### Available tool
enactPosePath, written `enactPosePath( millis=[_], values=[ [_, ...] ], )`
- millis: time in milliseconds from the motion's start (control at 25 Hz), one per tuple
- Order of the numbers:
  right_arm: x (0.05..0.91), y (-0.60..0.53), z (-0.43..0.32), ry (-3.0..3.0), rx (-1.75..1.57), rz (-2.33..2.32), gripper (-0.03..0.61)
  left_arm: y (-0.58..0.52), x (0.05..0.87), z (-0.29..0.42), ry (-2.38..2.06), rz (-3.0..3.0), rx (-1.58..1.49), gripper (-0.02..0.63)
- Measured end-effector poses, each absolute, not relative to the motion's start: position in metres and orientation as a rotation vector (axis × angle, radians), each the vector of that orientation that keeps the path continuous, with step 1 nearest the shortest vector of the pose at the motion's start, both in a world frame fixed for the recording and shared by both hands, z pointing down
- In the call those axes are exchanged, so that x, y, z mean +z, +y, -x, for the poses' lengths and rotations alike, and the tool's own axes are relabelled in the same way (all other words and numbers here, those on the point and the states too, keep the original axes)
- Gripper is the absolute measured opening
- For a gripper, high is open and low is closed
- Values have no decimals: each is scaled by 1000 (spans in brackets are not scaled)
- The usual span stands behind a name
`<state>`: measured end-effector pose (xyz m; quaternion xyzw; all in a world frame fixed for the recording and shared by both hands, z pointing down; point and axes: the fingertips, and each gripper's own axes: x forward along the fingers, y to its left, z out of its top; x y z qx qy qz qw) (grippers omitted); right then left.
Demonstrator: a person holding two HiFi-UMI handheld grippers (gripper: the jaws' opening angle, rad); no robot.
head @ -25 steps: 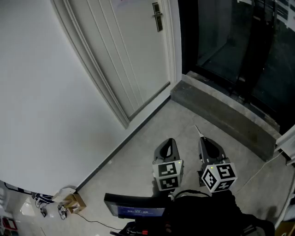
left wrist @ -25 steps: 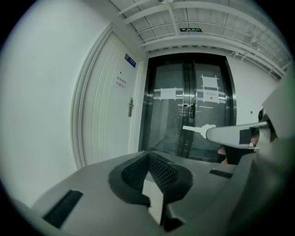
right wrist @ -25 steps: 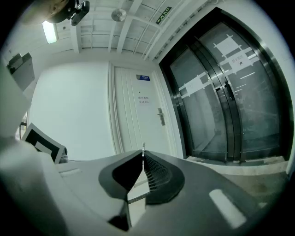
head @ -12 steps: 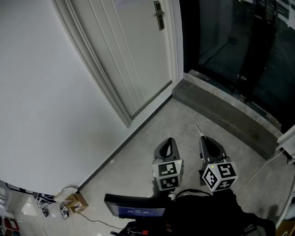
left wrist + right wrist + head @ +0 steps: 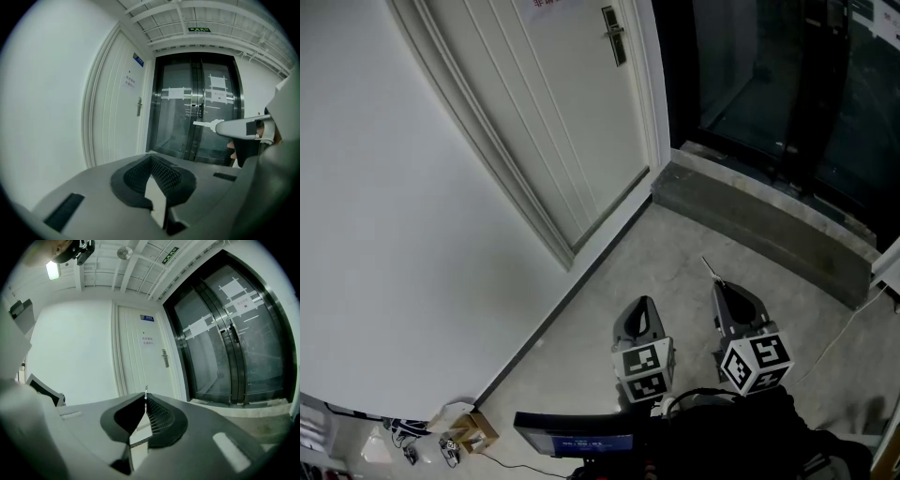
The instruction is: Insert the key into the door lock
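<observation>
Head view: right gripper (image 5: 719, 287) is clamped on the key (image 5: 709, 269), whose blade juts forward. The door lock (image 5: 614, 36) lies well ahead and to its left.

Left gripper view: left gripper (image 5: 151, 157) is clenched on nothing.

Right gripper view: the lock stands beyond the key tip, slightly right.

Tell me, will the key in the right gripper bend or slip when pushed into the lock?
Probably stiff: the key pokes out straight from the right gripper. Thin and held only at one end, it may pivot or slip if pushed off-axis.
</observation>
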<state>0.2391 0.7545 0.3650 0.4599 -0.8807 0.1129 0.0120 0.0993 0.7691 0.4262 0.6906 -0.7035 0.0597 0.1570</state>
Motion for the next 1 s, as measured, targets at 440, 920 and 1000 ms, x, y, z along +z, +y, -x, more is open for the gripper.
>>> enactPosePath(
  millis=[440, 920, 1000],
  values=[
    [382, 715, -222, -2736, 368, -1433, 12, 734, 451, -76, -2019, -1928, 195, 2],
    [376, 546, -206, -2741, 307, -1403, 12, 560, 440, -74, -1993, -1958, 182, 2],
    [369, 513, -209, -2751, 285, -1402, 12, 527, 435, -78, -1997, -1966, 184, 2]
  ],
)
